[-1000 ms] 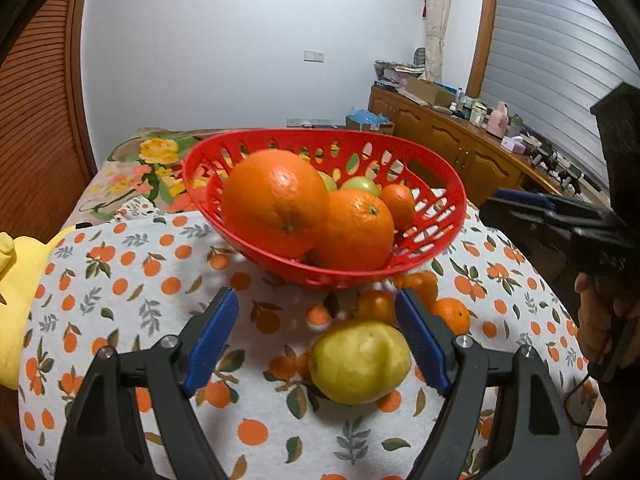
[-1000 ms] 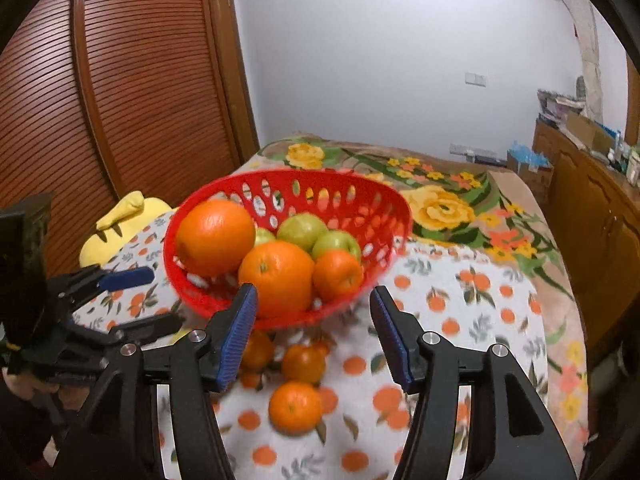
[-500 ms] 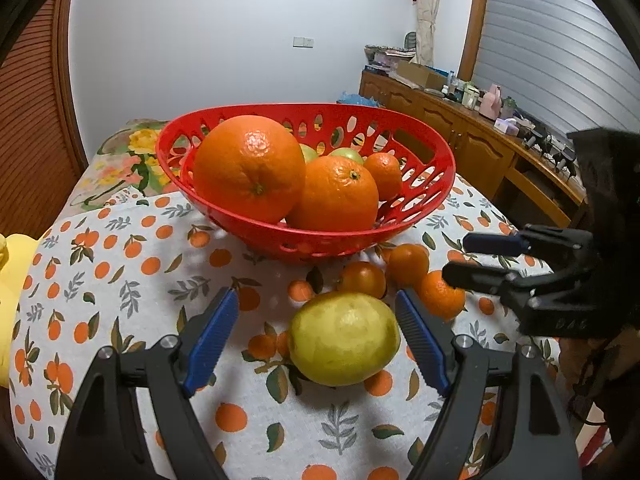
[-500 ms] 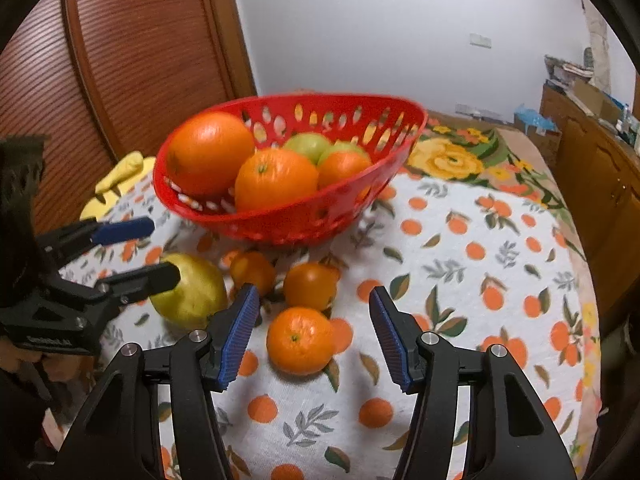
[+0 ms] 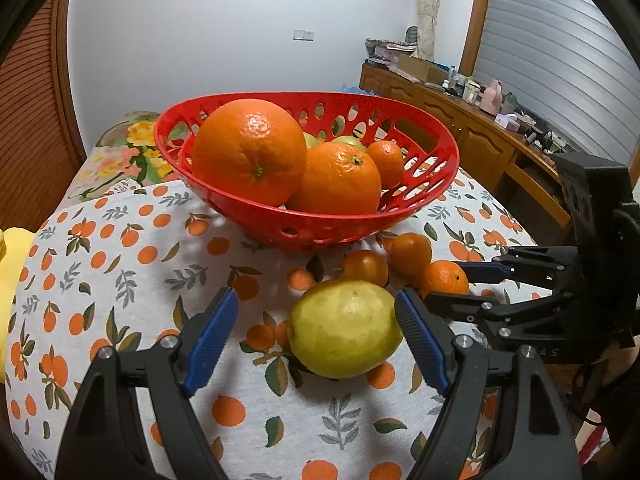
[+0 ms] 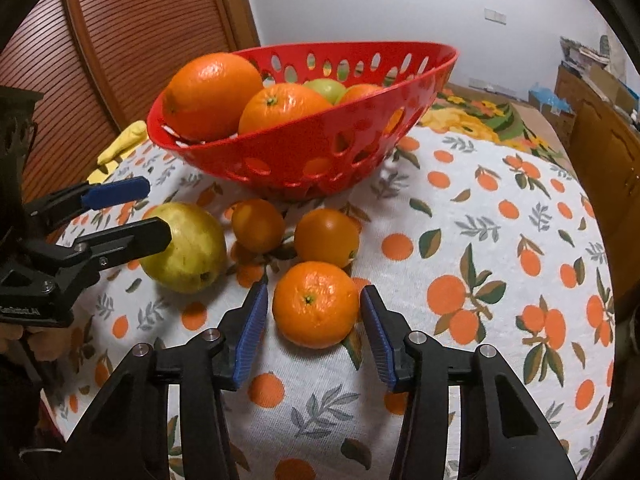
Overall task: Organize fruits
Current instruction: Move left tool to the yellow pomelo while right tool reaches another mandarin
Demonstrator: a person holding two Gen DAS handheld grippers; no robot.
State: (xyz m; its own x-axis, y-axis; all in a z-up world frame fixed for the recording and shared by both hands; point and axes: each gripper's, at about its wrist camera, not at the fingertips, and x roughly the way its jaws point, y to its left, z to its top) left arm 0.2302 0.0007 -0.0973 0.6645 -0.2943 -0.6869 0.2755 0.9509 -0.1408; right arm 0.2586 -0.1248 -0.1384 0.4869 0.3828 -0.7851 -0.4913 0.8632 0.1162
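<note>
A red basket [image 5: 424,200] [image 6: 320,148] holds large oranges [image 5: 250,152] and green fruit. On the cloth in front lie a yellow-green pear-like fruit [image 5: 344,328] [image 6: 186,248] and three small oranges [image 6: 316,304]. My left gripper [image 5: 318,336] is open, its jaws around the yellow fruit; the right pad is near it, the left pad apart. My right gripper [image 6: 314,328] is open, jaws on either side of the nearest small orange, not touching. Each gripper shows in the other's view: the right one in the left wrist view [image 5: 472,284], the left one in the right wrist view [image 6: 132,212].
The table has an orange-print cloth [image 6: 500,240]. Two more small oranges [image 6: 258,224] [image 6: 326,236] lie between the basket and the grippers. A yellow object [image 6: 120,144] sits at the table's far left. A wooden cabinet [image 5: 480,136] stands to the right.
Both grippers have dropped and moved forward. The left now straddles the yellow fruit; the right now straddles the nearest small orange. Both stay open.
</note>
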